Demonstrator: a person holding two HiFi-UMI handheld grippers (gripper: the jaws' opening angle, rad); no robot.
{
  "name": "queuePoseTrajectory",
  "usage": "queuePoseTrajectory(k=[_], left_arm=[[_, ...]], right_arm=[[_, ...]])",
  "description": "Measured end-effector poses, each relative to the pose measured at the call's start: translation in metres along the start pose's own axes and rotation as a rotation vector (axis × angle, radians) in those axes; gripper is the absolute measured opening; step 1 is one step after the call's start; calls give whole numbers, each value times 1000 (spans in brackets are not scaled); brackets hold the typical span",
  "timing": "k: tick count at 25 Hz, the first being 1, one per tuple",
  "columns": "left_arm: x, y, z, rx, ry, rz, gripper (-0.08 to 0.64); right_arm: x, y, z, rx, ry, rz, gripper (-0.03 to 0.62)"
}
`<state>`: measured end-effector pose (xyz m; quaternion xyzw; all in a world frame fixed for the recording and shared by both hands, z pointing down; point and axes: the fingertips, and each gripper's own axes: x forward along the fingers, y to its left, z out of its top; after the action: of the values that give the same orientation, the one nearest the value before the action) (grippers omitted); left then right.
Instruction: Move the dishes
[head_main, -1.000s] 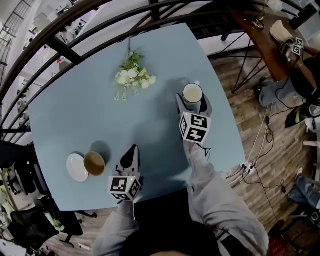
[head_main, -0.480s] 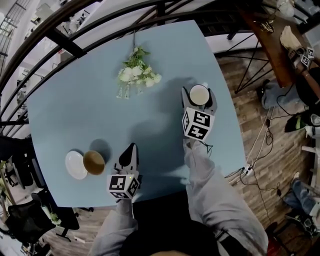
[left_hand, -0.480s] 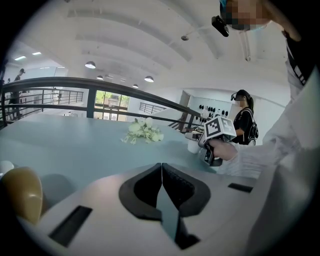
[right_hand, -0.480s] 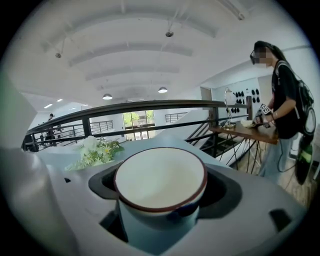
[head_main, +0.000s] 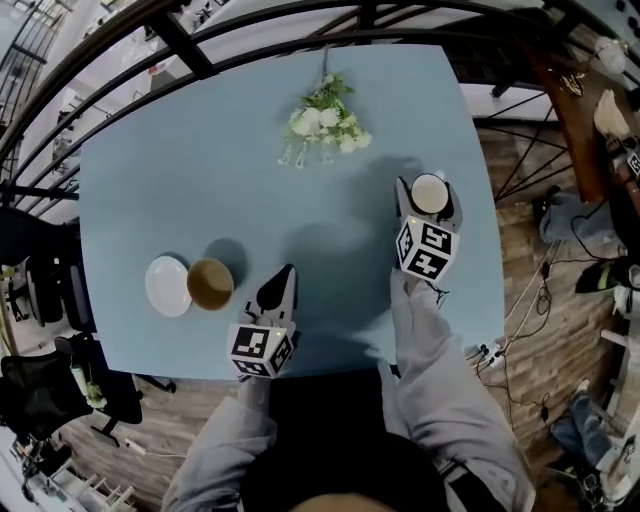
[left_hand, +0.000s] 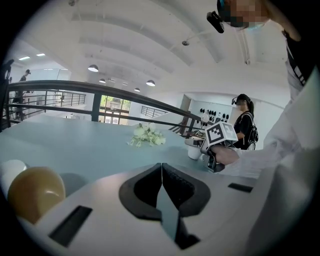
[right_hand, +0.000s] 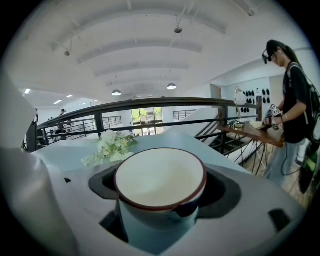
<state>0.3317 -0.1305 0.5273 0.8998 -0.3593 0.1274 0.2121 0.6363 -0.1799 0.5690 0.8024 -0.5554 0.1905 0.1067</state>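
Observation:
A white cup with a dark red rim (head_main: 429, 193) sits between the jaws of my right gripper (head_main: 428, 186) near the table's right edge. Both jaws press against the cup's (right_hand: 160, 185) sides. My left gripper (head_main: 284, 288) rests shut and empty at the table's near edge, its pads (left_hand: 161, 170) closed together. To its left stand a brown bowl (head_main: 210, 284) and a white saucer (head_main: 167, 285), side by side and touching. The bowl (left_hand: 35, 192) shows at the lower left of the left gripper view, and the cup (left_hand: 194, 150) shows further off.
A bunch of white flowers (head_main: 325, 122) lies at the far middle of the blue table (head_main: 150, 180). A dark railing runs behind the table. Wooden floor with cables and a power strip (head_main: 485, 352) lies to the right. A person (right_hand: 295, 110) stands by a wooden table at the right.
The head camera has swung, shifting the whole scene rightwards in the picture. My right gripper with the cup has drawn slightly nearer to me, away from the flowers. The left gripper has stayed put.

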Motion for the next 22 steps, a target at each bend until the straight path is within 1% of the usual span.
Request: queuePoseTrajectory(k=[7,13,15,22], left_arm=[[-48,20,11,12,-50,1,17],[-96,34,11,7,-62,-6,17],[-109,42,8,-4,-69,4,18],[-155,77,3,-30,-109,72,17]], right_arm=[[-46,55,2,-42,-10,79,433],[-92,107,-6,-47,13,154,433],[-104,123,-8,-52,18,178,433],[-134,192,-23,-73,35,315,433]])
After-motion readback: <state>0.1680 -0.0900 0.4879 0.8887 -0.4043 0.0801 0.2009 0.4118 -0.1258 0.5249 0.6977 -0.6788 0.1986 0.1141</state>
